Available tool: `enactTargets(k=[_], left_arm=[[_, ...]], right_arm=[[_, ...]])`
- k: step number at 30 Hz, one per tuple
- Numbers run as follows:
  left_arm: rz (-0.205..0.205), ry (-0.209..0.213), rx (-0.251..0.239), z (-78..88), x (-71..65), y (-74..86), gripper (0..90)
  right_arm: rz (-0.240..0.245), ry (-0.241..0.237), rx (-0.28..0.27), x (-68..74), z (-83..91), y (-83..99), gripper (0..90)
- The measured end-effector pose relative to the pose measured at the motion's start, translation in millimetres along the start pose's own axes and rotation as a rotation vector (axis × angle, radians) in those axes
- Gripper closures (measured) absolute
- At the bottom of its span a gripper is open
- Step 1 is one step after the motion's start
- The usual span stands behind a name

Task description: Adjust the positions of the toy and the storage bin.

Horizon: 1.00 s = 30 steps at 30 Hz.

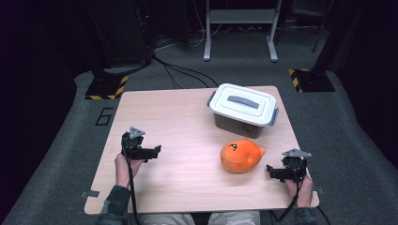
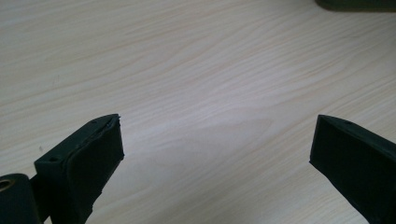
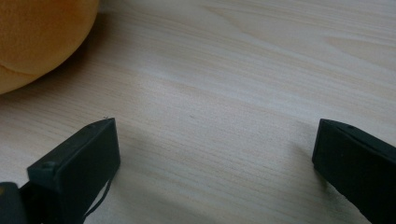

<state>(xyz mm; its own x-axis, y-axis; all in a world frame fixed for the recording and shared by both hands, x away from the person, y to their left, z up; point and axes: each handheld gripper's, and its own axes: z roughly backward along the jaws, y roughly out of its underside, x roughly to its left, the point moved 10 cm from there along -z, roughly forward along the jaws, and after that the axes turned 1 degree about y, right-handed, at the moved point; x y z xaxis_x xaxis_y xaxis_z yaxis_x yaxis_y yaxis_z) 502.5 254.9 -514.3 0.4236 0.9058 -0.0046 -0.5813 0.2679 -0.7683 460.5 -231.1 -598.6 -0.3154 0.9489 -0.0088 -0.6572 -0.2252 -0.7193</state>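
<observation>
An orange plush toy (image 1: pixel 241 155) with a dark mark on top lies on the wooden table (image 1: pixel 187 122), right of centre. Behind it stands a grey storage box with a white lid (image 1: pixel 243 108), closed, its grey handle on top. My left gripper (image 1: pixel 155 151) rests on the table's left side, open, with bare wood between its jaws (image 2: pixel 217 140). My right gripper (image 1: pixel 271 169) sits near the front right corner, just right of the plush toy, also open with nothing between its fingers (image 3: pixel 215 140). The plush toy's edge (image 3: pixel 37 37) fills the top left of the right gripper view.
A dark object's edge (image 2: pixel 359 3) peeks in at the top right of the left gripper view. Beyond the table are grey carpet, cables, a white metal stand (image 1: pixel 239 28) and yellow-black striped bases (image 1: pixel 107 87).
</observation>
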Motion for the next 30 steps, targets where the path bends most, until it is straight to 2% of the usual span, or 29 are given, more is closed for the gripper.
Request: enactTargets(k=[17,30], left_arm=[[-0.086,0.056,0.014,-10.6,-24.5,-35.1,3.0],[-0.114,0.101,0.011,-24.9,-42.5,-64.3,3.4]], right_arm=[[0.003,0.004,0.000,-1.2,0.1,0.2,0.4],[0.002,0.008,-0.001,-1.8,0.0,0.0,0.6]])
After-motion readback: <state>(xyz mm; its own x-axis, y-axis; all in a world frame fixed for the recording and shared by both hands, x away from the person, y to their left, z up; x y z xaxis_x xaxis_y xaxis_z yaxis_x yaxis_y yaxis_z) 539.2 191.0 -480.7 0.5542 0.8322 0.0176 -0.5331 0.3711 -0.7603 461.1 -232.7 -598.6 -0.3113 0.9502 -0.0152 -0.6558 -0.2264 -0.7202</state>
